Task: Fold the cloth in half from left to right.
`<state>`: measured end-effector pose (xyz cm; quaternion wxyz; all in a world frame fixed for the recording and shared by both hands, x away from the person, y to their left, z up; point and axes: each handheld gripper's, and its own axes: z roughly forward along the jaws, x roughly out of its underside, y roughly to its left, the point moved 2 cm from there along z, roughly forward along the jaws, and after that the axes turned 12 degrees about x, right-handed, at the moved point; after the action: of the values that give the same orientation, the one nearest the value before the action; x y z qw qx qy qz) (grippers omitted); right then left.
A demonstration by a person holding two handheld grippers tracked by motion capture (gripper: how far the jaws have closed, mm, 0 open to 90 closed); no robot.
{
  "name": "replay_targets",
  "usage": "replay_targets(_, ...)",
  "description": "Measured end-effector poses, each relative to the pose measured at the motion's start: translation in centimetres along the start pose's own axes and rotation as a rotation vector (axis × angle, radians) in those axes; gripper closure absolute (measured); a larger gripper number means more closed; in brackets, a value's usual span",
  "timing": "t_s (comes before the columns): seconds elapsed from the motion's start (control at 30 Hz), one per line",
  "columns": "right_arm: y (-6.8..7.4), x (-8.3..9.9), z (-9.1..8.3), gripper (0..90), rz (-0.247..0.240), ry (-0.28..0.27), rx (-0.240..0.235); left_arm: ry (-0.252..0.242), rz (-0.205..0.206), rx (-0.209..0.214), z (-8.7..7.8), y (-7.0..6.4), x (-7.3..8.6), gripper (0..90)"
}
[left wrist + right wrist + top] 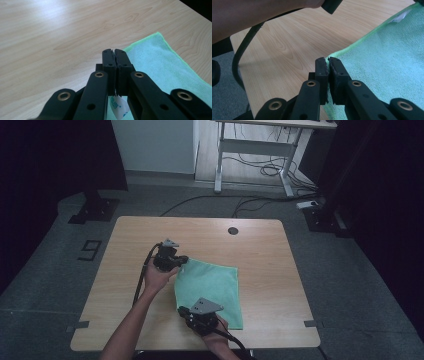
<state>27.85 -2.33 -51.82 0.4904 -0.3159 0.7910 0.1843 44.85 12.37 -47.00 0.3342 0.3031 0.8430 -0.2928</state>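
A green microfibre cloth lies flat on the wooden table, right of centre. My left gripper sits at the cloth's far left corner. In the left gripper view its jaws are pressed together over that corner of the cloth, and a white label shows beneath them. My right gripper is at the near left corner. Its jaws are closed on the cloth's edge, with green fabric showing at the tips.
A round cable hole lies near the table's far edge. The left gripper's cable trails over the table's left side. On the floor behind the table stands a desk frame with loose cables, and black stand bases flank it.
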Motion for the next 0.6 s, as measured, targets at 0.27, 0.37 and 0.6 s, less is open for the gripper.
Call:
replay_targets(0.27,0.5,-1.5,-0.4,84.6,-0.001,-0.033,-0.013,-0.005,0.006,-0.016,-0.9,0.1,-0.5,88.3)
replay_targets(0.37,0.9,-2.2,-0.6,84.6,-0.011,-0.056,-0.020,-0.011,-0.005,-0.025,-1.5,0.4,-0.6,88.3)
replay_targets(0.6,1.2,-1.6,-0.5,84.7,-0.015,-0.034,-0.027,0.008,-0.021,-0.037,-1.4,1.0,0.2,88.3)
